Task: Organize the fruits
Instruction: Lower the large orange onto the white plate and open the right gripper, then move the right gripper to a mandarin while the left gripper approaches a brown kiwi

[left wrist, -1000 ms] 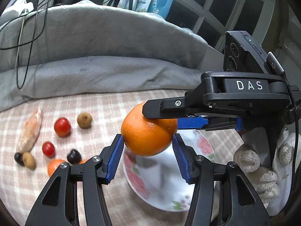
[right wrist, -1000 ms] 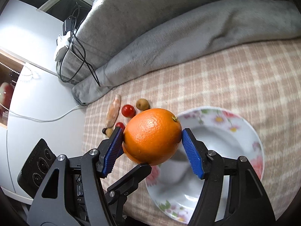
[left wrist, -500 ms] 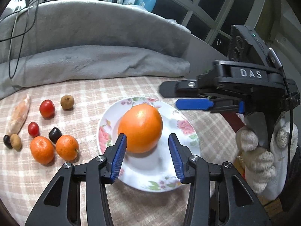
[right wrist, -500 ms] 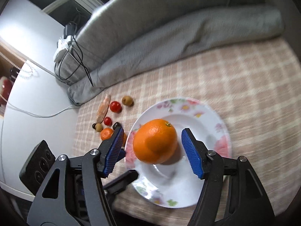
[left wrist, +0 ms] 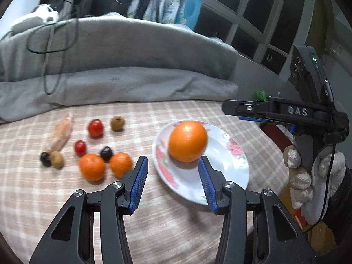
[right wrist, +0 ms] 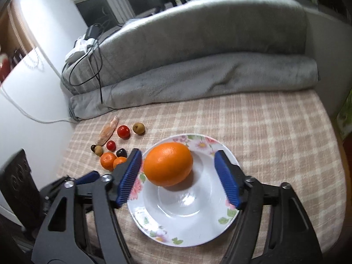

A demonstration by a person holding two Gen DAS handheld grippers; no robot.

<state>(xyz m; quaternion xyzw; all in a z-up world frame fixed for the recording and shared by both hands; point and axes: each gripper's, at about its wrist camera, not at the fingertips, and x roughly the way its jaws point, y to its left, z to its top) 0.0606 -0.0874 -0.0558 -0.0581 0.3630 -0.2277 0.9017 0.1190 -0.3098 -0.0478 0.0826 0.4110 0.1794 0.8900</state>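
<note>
right wrist view showed the big orange now resting on the flowered plate, no longer lifted; right gripper and left gripper both stood open and empty. small fruits lay left, beside the plate.

Your two wrist views are evenly lit by soft indoor light from above; the windows at the upper right of the left view are dark. You will see a small highlight on top of the orange and a short, soft shadow beneath it on the plate, whose white centre shows mild glare. Motion blur softens the small fruits at centre left and the checked cloth at the bottom. Fisheye distortion bends straight lines near the edges, and the corners are black.
</note>
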